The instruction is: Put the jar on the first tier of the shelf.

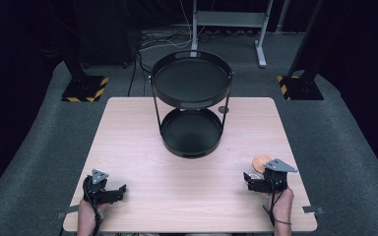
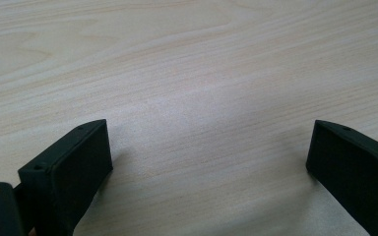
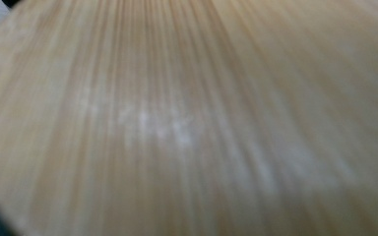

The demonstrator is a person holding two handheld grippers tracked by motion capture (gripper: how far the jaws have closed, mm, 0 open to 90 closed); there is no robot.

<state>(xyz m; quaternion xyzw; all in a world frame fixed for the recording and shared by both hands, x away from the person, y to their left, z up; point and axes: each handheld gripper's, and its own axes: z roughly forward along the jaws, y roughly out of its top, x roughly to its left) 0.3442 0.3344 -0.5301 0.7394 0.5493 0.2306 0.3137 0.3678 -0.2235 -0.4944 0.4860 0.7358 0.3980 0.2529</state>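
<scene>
The right gripper [image 1: 256,181] crowds the wooden-lidded jar [image 1: 261,162] at the table's [image 1: 187,187] near-right corner — its jaws unreadable, the left gripper's [image 1: 114,192] spread empty — so a careless nudge could topple the jar.

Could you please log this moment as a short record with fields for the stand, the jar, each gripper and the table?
stand: black two-tier tray stand at the table's far middle; both trays look bare
jar: wooden-lidded jar near the right front edge, beside the right gripper
left gripper: low over bare wood, fingers wide apart, holding nothing
right gripper: next to the jar; its own view is a blurred close wooden surface, so its state is unclear
table: light wood
</scene>
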